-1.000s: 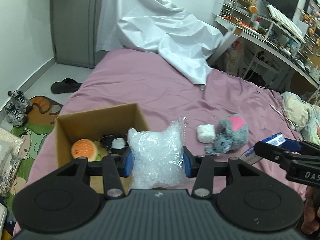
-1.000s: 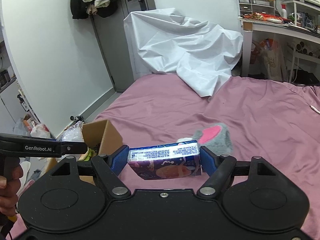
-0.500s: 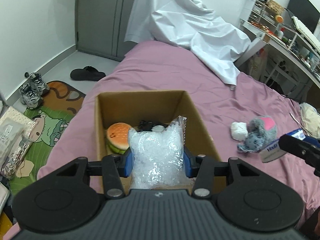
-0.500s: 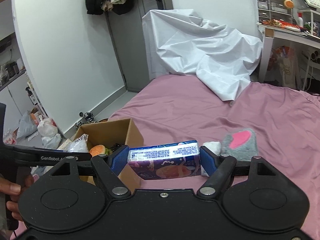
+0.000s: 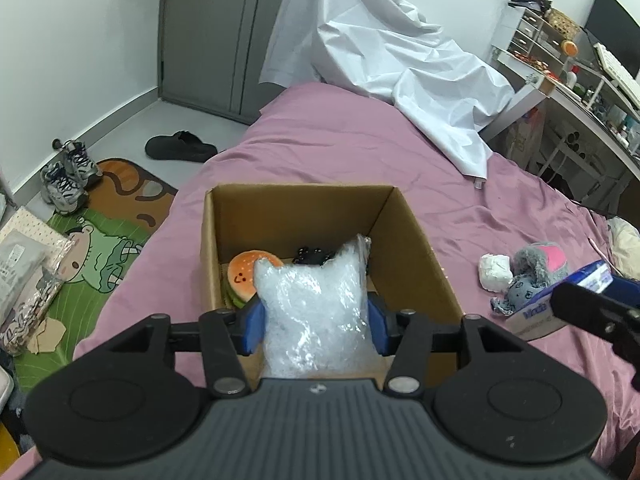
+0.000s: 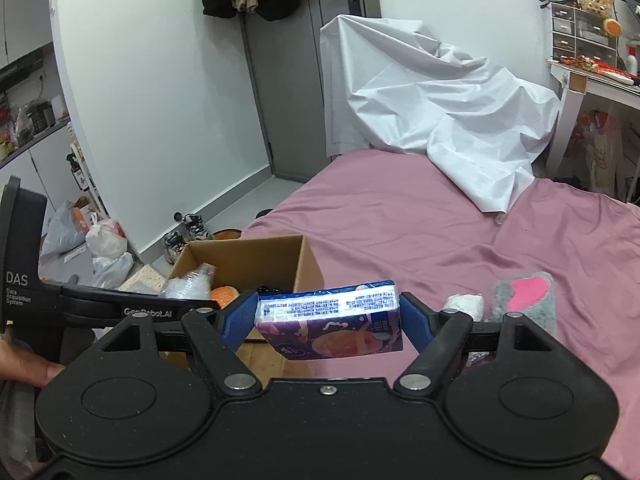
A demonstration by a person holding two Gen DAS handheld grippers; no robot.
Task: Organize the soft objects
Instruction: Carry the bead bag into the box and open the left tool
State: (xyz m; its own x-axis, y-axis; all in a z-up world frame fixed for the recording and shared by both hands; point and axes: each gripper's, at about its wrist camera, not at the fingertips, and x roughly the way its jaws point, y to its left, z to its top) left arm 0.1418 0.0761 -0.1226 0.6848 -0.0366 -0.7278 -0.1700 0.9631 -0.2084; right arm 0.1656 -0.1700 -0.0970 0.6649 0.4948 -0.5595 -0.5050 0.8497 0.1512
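Note:
My left gripper (image 5: pixel 314 318) is shut on a clear bubble-wrap bag (image 5: pixel 316 312) and holds it over the near end of an open cardboard box (image 5: pixel 416 248) on the pink bed. A burger plush (image 5: pixel 242 276) and a dark object (image 5: pixel 312 256) lie inside the box. My right gripper (image 6: pixel 328 318) is shut on a purple tissue pack (image 6: pixel 332 320), to the right of the box (image 6: pixel 308 264). A grey and pink plush (image 5: pixel 536 270) and a white soft lump (image 5: pixel 494 272) lie on the bed to the right.
A white sheet (image 5: pixel 400 64) drapes over the far end of the bed. A desk with shelves (image 5: pixel 580 80) stands on the right. Shoes (image 5: pixel 66 176), a slipper (image 5: pixel 180 148) and a cartoon mat (image 5: pixel 104 248) lie on the floor to the left.
My left gripper has moved left and forward with the bag, from beside the box to over its near end. My right gripper has followed left, still holding the tissue pack.

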